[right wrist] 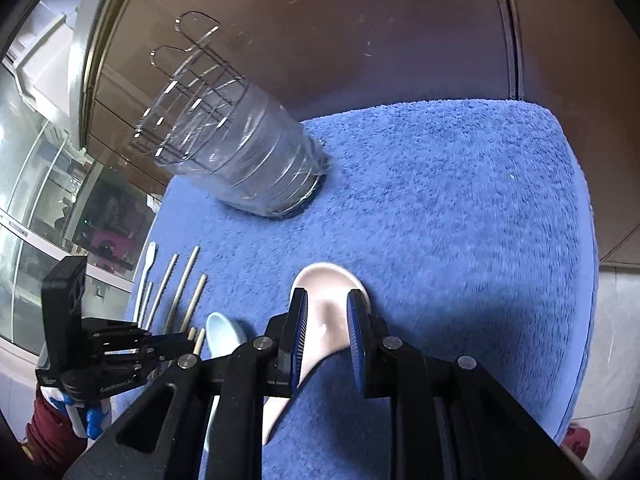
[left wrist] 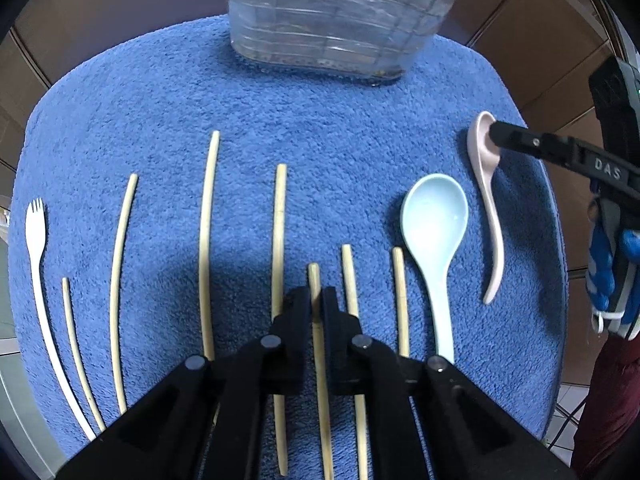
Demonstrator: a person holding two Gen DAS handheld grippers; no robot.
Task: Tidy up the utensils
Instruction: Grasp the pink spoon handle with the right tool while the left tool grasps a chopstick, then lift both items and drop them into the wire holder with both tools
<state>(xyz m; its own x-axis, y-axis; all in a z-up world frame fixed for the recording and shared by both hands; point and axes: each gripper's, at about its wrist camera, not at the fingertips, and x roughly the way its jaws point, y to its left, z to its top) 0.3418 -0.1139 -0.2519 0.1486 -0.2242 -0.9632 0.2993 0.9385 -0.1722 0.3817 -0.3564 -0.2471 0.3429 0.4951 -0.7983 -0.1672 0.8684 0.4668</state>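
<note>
A blue terry-cloth towel (left wrist: 320, 128) is spread over a tabletop whose surface is hidden beneath it. At the far edge stands a clear ribbed plastic utensil holder (left wrist: 340, 20), its top cut off in the left wrist view; in the right wrist view (right wrist: 236, 148) it is blurred.

Pale wooden chopsticks are laid in a row, side by side and lengthwise near to far. At the far left lies a white plastic fork (left wrist: 38, 248). To the right of the chopsticks lie a light blue ceramic soup spoon (left wrist: 434, 220) and, further right, a pale pink ceramic soup spoon (left wrist: 486, 184).

The left tongs (left wrist: 316, 300) are seen pinched shut on one wooden chopstick (left wrist: 320, 360), whose near end is cut off by the frame. The near ends of neighbouring chopsticks are hidden by the black tong frame.

The right tongs (right wrist: 327, 312) are narrowly parted astride the pink spoon's bowl (right wrist: 328, 280); whether the blue-edged pads press on it cannot be told. A blue-gloved hand (left wrist: 612, 268) is partly cut off at the right.
</note>
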